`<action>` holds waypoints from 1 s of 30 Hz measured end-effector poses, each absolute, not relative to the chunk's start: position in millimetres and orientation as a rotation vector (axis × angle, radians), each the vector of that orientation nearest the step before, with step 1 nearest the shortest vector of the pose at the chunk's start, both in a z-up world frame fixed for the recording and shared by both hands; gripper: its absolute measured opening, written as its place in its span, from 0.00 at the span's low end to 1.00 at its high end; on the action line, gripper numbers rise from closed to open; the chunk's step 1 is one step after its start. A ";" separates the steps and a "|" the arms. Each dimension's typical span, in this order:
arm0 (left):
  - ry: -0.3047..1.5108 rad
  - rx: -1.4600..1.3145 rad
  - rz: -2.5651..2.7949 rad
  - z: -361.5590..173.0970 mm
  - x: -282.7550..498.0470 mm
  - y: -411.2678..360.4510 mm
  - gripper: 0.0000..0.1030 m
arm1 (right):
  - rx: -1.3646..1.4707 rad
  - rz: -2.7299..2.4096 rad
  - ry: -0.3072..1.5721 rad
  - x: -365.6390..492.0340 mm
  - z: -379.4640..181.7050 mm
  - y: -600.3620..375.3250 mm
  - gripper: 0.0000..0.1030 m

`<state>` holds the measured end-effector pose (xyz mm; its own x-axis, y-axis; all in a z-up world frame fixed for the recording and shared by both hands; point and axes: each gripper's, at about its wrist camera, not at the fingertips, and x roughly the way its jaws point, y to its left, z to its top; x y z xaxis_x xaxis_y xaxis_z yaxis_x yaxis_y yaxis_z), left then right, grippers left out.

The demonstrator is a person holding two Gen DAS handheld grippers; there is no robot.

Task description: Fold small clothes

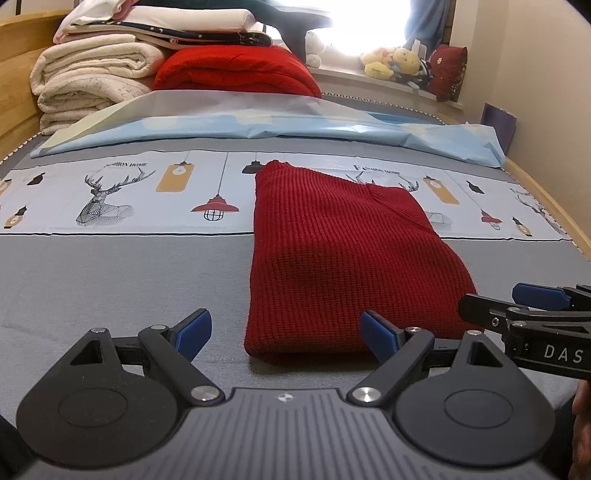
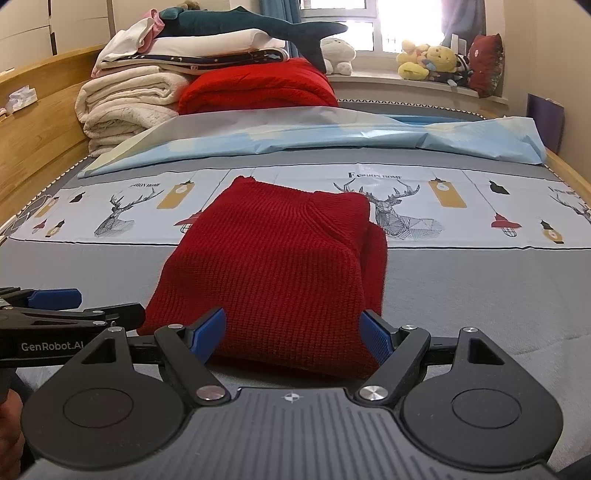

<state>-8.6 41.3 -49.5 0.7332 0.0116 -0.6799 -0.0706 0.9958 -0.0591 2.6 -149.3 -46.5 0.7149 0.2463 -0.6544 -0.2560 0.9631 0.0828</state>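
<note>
A dark red knitted sweater [image 1: 343, 258] [image 2: 280, 266] lies folded into a compact rectangle on the grey bed cover. My left gripper [image 1: 284, 314] hovers open at the sweater's near left corner; its right finger is over the knit and its left finger over bare cover. My right gripper [image 2: 292, 314] is open too, with both blue pads [image 2: 375, 338] spread over the sweater's near edge and not pressing on it. Each gripper shows side-on in the other's view: the right gripper [image 1: 495, 299] and the left gripper [image 2: 88, 304].
At the bed's far end sit stacked cream blankets [image 2: 125, 107], a red duvet [image 2: 258, 88] and a plush shark [image 2: 258, 26]. A light blue sheet [image 2: 332, 136] lies across the bed beyond the sweater. The wooden bed frame [image 2: 37, 140] runs along the left, and soft toys [image 2: 428, 61] line the windowsill.
</note>
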 end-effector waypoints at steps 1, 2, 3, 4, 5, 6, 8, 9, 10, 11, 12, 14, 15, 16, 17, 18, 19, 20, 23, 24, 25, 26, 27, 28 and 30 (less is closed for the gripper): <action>0.747 -0.083 0.044 -49.7 -8.5 41.2 0.89 | -0.014 0.279 0.723 2.6 -46.5 -149.2 0.78; 0.747 -0.083 0.042 -49.9 -8.3 40.9 0.89 | -0.014 0.281 0.723 2.3 -46.5 -149.0 0.78; 0.747 -0.081 0.041 -50.0 -8.3 40.7 0.89 | -0.015 0.282 0.722 2.2 -46.4 -148.8 0.78; 0.746 -0.080 0.039 -50.2 -8.3 40.6 0.89 | -0.016 0.283 0.721 2.0 -46.4 -148.1 0.78; 0.746 -0.079 0.038 -50.3 -8.1 40.3 0.89 | -0.018 0.283 0.721 1.4 -46.2 -146.8 0.78; 0.745 -0.078 0.037 -50.4 -8.1 40.4 0.89 | -0.018 0.284 0.721 1.5 -46.2 -146.5 0.78; 0.746 -0.078 0.036 -50.6 -8.0 40.4 0.89 | -0.019 0.284 0.721 1.2 -46.2 -146.0 0.78; 0.746 -0.079 0.036 -50.5 -8.0 40.3 0.89 | -0.018 0.283 0.721 1.3 -46.2 -145.9 0.78; 0.746 -0.079 0.036 -50.5 -8.0 40.3 0.89 | -0.018 0.283 0.721 1.3 -46.1 -145.7 0.78; 0.745 -0.079 0.035 -50.8 -7.7 40.1 0.89 | -0.019 0.283 0.721 1.3 -46.1 -145.4 0.78; 0.745 -0.079 0.034 -50.9 -7.5 39.7 0.89 | -0.020 0.284 0.722 1.1 -46.2 -145.1 0.78; 0.743 -0.078 0.033 -51.3 -7.4 40.0 0.89 | -0.022 0.286 0.723 1.3 -46.3 -145.3 0.78; 0.744 -0.078 0.033 -51.3 -7.3 40.0 0.89 | -0.023 0.287 0.723 1.1 -46.3 -144.9 0.78; 0.744 -0.077 0.034 -51.4 -7.1 39.8 0.89 | -0.024 0.288 0.723 0.6 -46.4 -145.0 0.78; 0.744 -0.078 0.035 -51.7 -7.0 39.9 0.89 | -0.025 0.289 0.724 0.8 -46.6 -145.2 0.78; 0.743 -0.078 0.034 -51.7 -7.3 40.1 0.89 | -0.025 0.290 0.724 0.9 -46.5 -145.3 0.78; 0.744 -0.077 0.033 -51.8 -7.4 40.2 0.89 | -0.024 0.289 0.724 0.9 -46.4 -145.2 0.78; 0.744 -0.077 0.033 -51.7 -7.4 40.2 0.89 | -0.023 0.290 0.723 0.9 -46.4 -145.2 0.78; 0.745 -0.075 0.032 -51.9 -7.7 40.4 0.89 | -0.026 0.293 0.722 0.5 -46.9 -146.0 0.78; 0.745 -0.075 0.032 -51.8 -7.8 40.4 0.89 | -0.026 0.293 0.722 0.2 -47.1 -145.9 0.78; 0.745 -0.075 0.033 -51.9 -7.8 40.3 0.89 | -0.025 0.292 0.722 0.4 -46.8 -145.6 0.78; 0.745 -0.076 0.033 -51.8 -7.8 40.4 0.89 | -0.024 0.292 0.722 0.3 -46.8 -145.5 0.78; 0.745 -0.077 0.032 -51.8 -7.7 40.5 0.89 | -0.024 0.292 0.722 0.3 -46.9 -145.3 0.78; 0.745 -0.076 0.031 -51.8 -7.7 40.6 0.89 | -0.024 0.292 0.723 0.5 -46.7 -145.7 0.78; 0.745 -0.074 0.031 -51.9 -7.8 40.3 0.89 | -0.025 0.292 0.722 0.2 -46.9 -145.3 0.78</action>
